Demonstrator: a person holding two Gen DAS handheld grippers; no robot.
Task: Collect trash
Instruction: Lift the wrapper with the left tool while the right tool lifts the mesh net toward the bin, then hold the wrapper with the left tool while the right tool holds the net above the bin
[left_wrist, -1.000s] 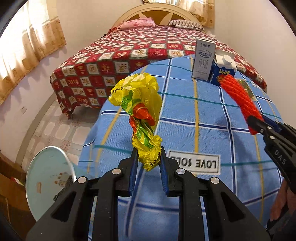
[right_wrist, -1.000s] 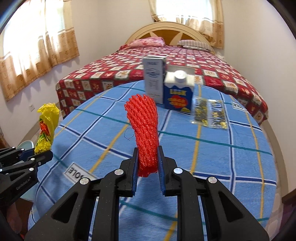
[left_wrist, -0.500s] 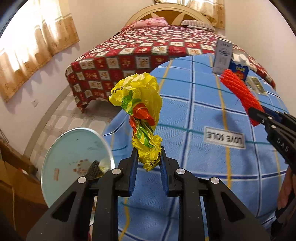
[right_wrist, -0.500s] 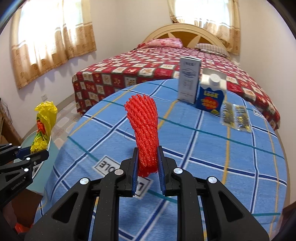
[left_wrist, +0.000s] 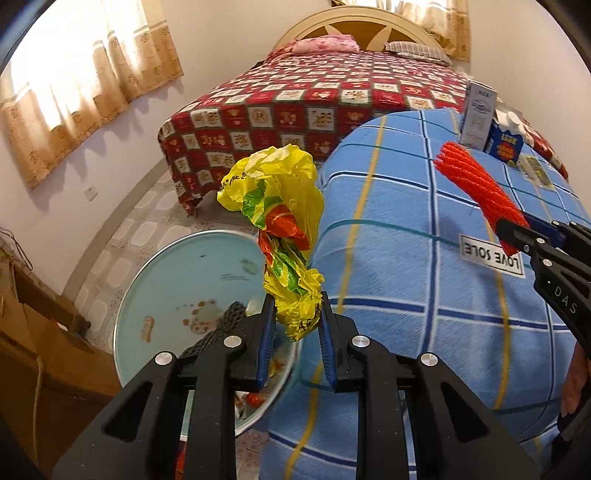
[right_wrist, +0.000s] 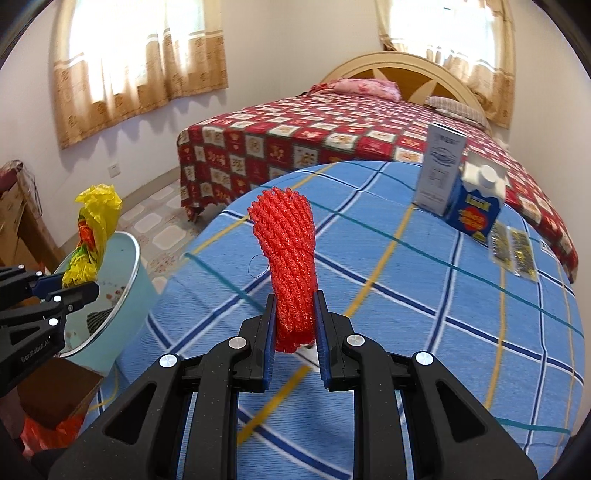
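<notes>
- Behind everything is a bedroom with a bed (right_wrist: 332, 140) under a red checked cover, and up front a blue checked cloth (right_wrist: 424, 314) covers a table.
- One piece of trash is a crumpled yellow plastic bag (left_wrist: 284, 236); the other is a bunched red net (right_wrist: 291, 273).
- Beside the table stands a light blue bin (left_wrist: 147, 288) with scraps and something dark inside.
- Left gripper (left_wrist: 295, 325) squeezes the bag, above the bin's edge.
- Right gripper (right_wrist: 294, 328) squeezes the net over the cloth.

Bag (left_wrist: 280, 225): yellow, green-red print. Net (right_wrist: 291, 269): red-orange. Tablecloth (right_wrist: 424, 302): blue, checked. Bin (left_wrist: 177, 280): pale blue. Bedspread (right_wrist: 295, 147): red patchwork.
</notes>
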